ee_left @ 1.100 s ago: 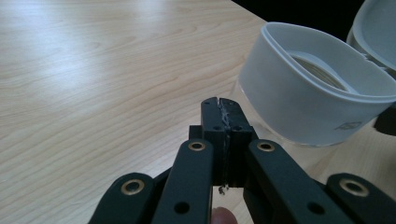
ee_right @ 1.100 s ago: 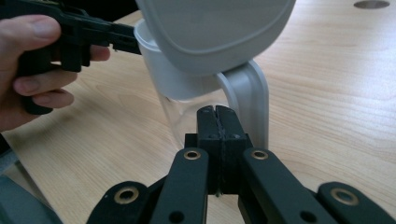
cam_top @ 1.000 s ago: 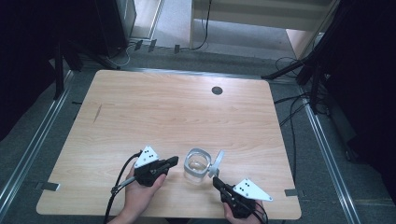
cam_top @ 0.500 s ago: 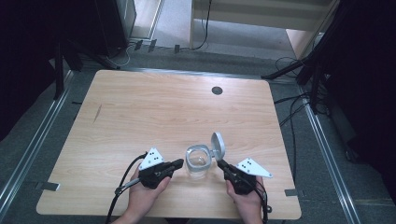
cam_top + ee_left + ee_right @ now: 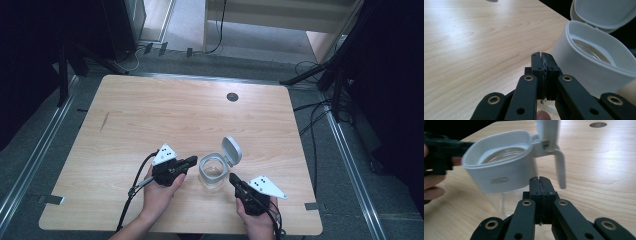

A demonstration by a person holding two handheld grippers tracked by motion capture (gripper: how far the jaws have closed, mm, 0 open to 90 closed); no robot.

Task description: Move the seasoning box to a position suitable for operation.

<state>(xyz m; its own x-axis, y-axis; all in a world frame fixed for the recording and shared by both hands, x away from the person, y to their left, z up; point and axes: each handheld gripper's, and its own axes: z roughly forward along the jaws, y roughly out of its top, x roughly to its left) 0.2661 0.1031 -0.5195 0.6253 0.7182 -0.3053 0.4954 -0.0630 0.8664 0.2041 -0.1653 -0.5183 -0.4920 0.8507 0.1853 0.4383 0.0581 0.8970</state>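
A clear jar with a white collar stands near the table's front edge, its hinged white lid flipped up and open. In the left gripper view the jar rises just right of my left gripper, whose jaws are shut with nothing between them. My left gripper lies level at the jar's left side in the high view. My right gripper sits at the jar's front right, shut and empty. From the right gripper view, the jar and its lid latch stand right beyond my right gripper.
The wooden table has a round cable hole at its far side. Cables trail from both grippers over the front edge. Dark stands and floor cables surround the table.
The jar's lid has swung from low at the right side to upright and open. My right gripper moved up toward the jar; my left gripper shifted right, closer to it.
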